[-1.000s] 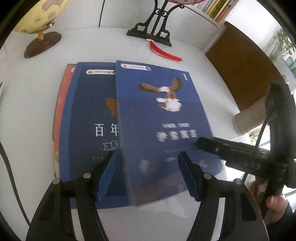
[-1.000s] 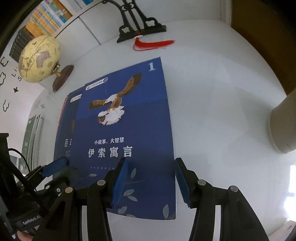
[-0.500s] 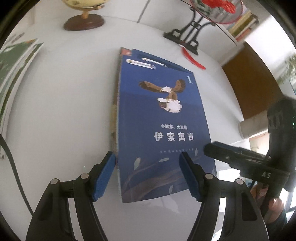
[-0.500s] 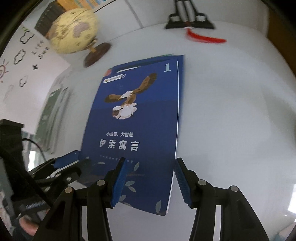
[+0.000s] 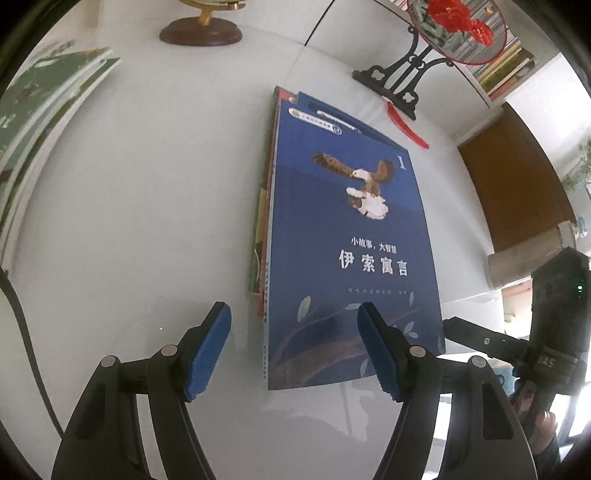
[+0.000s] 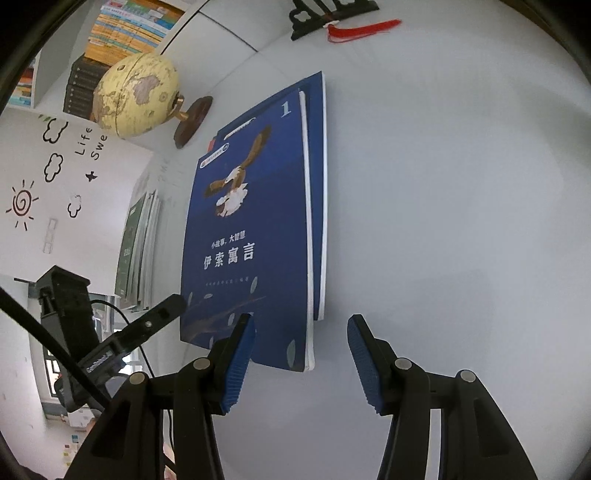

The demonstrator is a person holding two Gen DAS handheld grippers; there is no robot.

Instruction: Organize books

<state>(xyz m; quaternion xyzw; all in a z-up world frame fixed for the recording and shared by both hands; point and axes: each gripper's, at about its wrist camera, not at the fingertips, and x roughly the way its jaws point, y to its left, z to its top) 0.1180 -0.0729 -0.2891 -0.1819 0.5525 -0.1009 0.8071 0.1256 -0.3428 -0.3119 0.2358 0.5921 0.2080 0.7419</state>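
I'm seeing three stacked books point(image 5: 351, 236), top one reading "伊索寓言" and "1"; left gripper point(image 5: 293, 354) and right gripper point(image 6: 301, 363) both spread, holding nothing.

This looks like a study or reading room, perhaps a child's. A white table point(image 6: 461, 184) carries a stack of children's books, the top one a blue eagle-cover book point(image 5: 354, 236) marked 1. A second pile of green books point(image 5: 40, 110) lies at the left edge. At the far side stand a cream globe point(image 6: 138, 94) on a wooden base and a round ornament with red flowers point(image 5: 456, 26) on a black carved stand, with a red tassel point(image 6: 364, 28) beside it. Behind them a bookshelf point(image 6: 125, 31) is packed with colourful spines. The left wall carries black cloud, sun and lettering wall stickers point(image 6: 55, 162).
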